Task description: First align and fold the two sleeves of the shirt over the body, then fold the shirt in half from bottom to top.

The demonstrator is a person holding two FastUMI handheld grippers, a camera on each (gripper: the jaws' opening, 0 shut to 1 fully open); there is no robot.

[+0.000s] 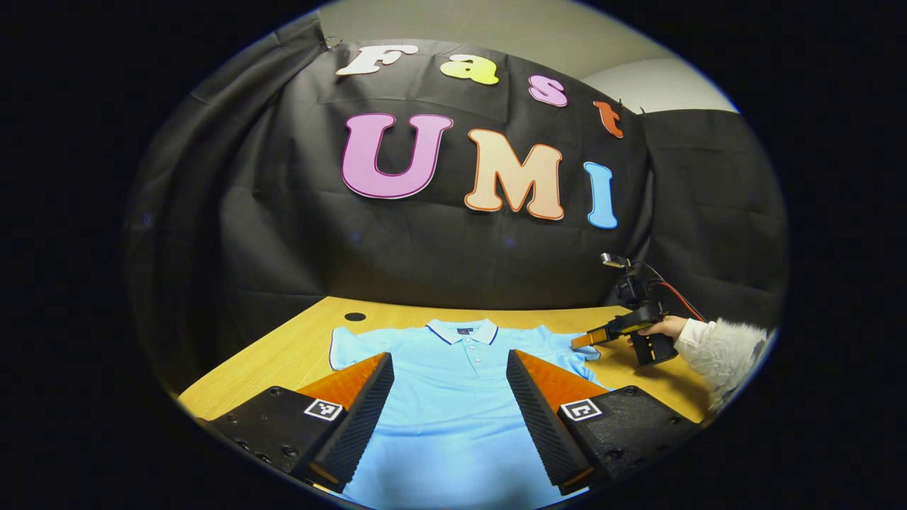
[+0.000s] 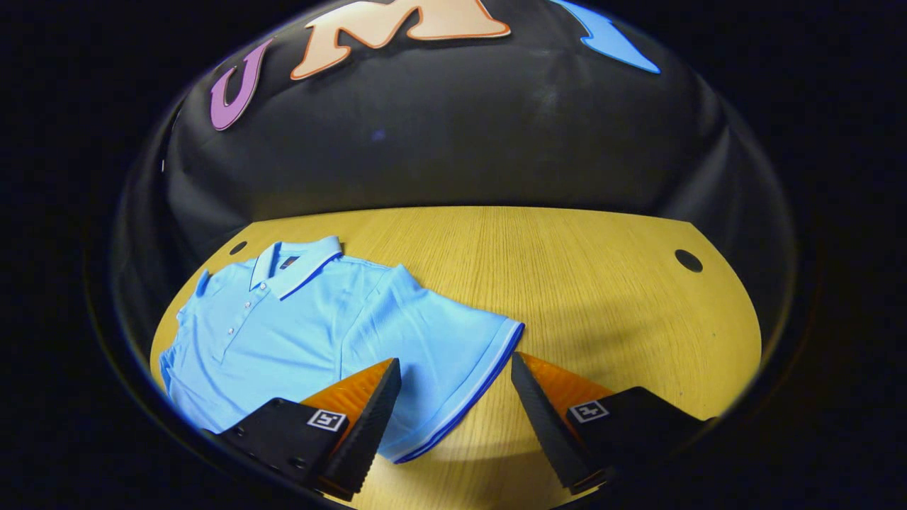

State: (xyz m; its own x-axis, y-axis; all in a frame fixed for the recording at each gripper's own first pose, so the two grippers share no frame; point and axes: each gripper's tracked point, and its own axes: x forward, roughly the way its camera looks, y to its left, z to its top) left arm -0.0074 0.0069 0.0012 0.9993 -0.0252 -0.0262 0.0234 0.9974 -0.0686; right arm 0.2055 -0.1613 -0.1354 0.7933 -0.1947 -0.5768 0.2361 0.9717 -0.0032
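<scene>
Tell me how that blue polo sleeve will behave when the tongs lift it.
The sleeve lies flat on the table, so it is probably thin and floppy and will likely drape. Its striped cuff hem looks thicker and may hold its line. The right tongs are open above it.

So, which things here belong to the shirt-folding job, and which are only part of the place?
For the job:
- light blue polo shirt with white-trimmed collar, lying flat, sleeves not yet folded
- its sleeve with the striped cuff
- left gripper, open over the body
- right gripper, open at that cuff

Only part of the place:
- yellow wooden table
- round dark hole in the table
</scene>
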